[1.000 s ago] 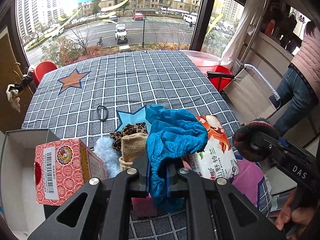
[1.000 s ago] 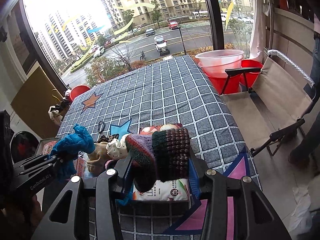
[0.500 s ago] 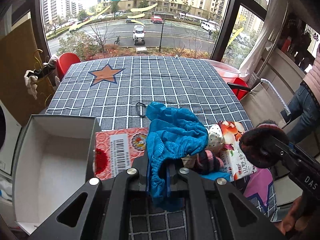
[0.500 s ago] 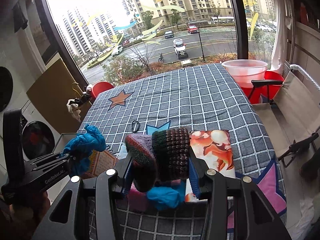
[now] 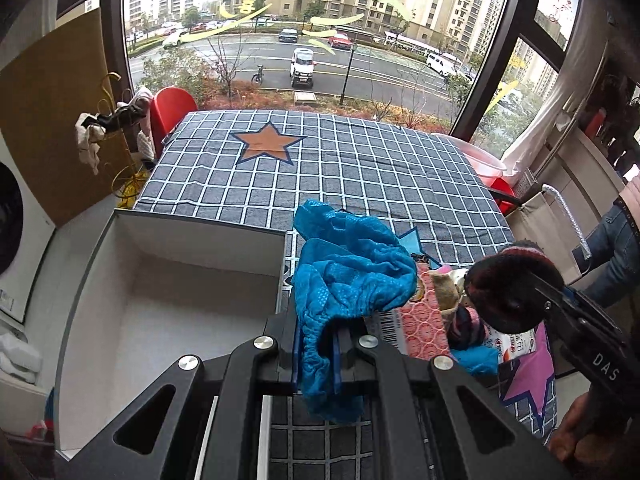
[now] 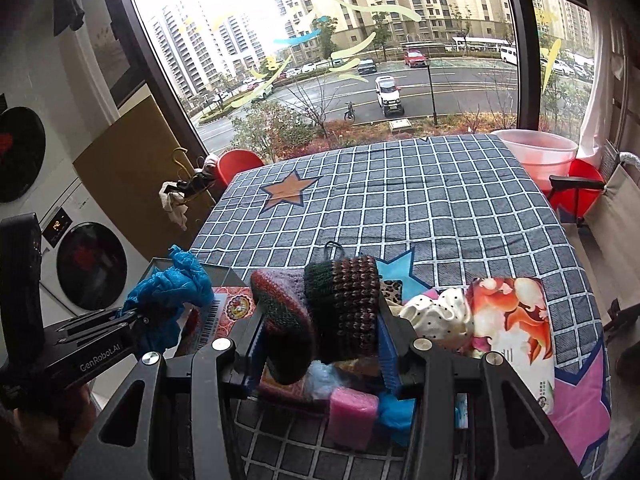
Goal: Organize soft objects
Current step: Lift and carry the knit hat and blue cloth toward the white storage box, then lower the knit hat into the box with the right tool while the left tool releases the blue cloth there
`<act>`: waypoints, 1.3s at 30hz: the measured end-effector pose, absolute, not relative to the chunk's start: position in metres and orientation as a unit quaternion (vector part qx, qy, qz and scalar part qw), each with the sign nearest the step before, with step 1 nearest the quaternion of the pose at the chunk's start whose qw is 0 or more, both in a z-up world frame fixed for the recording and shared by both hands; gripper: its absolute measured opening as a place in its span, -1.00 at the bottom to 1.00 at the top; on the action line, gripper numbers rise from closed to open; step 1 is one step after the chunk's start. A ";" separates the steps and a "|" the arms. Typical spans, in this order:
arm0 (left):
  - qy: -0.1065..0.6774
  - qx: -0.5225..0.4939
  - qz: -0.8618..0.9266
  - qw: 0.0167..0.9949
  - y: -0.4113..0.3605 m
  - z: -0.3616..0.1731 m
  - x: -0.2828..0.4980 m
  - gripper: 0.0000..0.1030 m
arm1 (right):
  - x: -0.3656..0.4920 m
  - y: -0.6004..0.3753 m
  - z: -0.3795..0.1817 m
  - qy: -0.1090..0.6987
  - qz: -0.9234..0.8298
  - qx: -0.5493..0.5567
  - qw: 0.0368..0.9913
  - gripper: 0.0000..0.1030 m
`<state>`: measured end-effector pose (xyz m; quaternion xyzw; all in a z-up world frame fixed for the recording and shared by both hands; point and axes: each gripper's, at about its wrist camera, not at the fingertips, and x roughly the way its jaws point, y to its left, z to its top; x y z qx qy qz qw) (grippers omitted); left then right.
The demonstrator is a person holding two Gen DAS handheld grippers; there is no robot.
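Observation:
My left gripper (image 5: pixel 316 346) is shut on a crumpled blue cloth (image 5: pixel 348 276) and holds it above the right edge of an open white box (image 5: pixel 168 312). It also shows in the right wrist view (image 6: pixel 140 322) with the blue cloth (image 6: pixel 172 284). My right gripper (image 6: pixel 320 344) is shut on a dark striped knitted hat (image 6: pixel 340 304), held above a pile of soft items: a polka-dot cloth (image 6: pixel 436 316), a pink sponge (image 6: pixel 352 412). The hat also shows in the left wrist view (image 5: pixel 512 292).
A bed with a grey checked star-print cover (image 6: pixel 400 200) fills the middle. A red patterned box (image 5: pixel 420 328) and a printed tissue pack (image 6: pixel 516 328) lie by the pile. Red and pink basins (image 6: pixel 536 152) stand far right. A washing machine (image 6: pixel 84 264) stands at left.
My left gripper has swung left with the blue cloth, from over the pile to over the white box. My right gripper has risen a little, still holding the hat.

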<state>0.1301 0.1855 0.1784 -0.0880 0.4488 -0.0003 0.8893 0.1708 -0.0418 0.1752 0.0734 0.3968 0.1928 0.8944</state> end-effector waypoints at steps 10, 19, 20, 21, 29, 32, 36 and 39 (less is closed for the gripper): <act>0.459 -0.072 -0.006 0.886 0.189 0.180 0.086 -0.77 | 0.151 -0.044 0.173 0.406 0.186 0.094 0.890 -0.07; 0.435 -0.113 0.023 0.893 0.203 0.167 0.061 -0.77 | 0.134 -0.026 0.187 0.364 0.212 0.054 0.905 -0.07; 0.435 -0.114 0.026 0.893 0.204 0.166 0.058 -0.77 | 0.132 -0.025 0.186 0.367 0.217 0.054 0.903 -0.07; 0.434 -0.116 0.029 0.893 0.204 0.166 0.056 -0.77 | 0.130 -0.022 0.186 0.368 0.225 0.050 0.901 -0.07; 0.436 -0.124 0.058 0.890 0.211 0.164 0.051 -0.77 | 0.134 -0.003 0.195 0.346 0.258 0.026 0.902 -0.07; 0.439 -0.123 0.076 0.887 0.218 0.163 0.048 -0.77 | 0.134 0.011 0.199 0.339 0.278 0.024 0.898 -0.07; 0.439 -0.131 0.095 0.884 0.229 0.161 0.042 -0.77 | 0.124 0.033 0.199 0.335 0.312 0.016 0.889 -0.07; 0.440 -0.139 0.107 0.881 0.239 0.157 0.036 -0.77 | 0.113 0.049 0.193 0.338 0.332 0.002 0.881 -0.07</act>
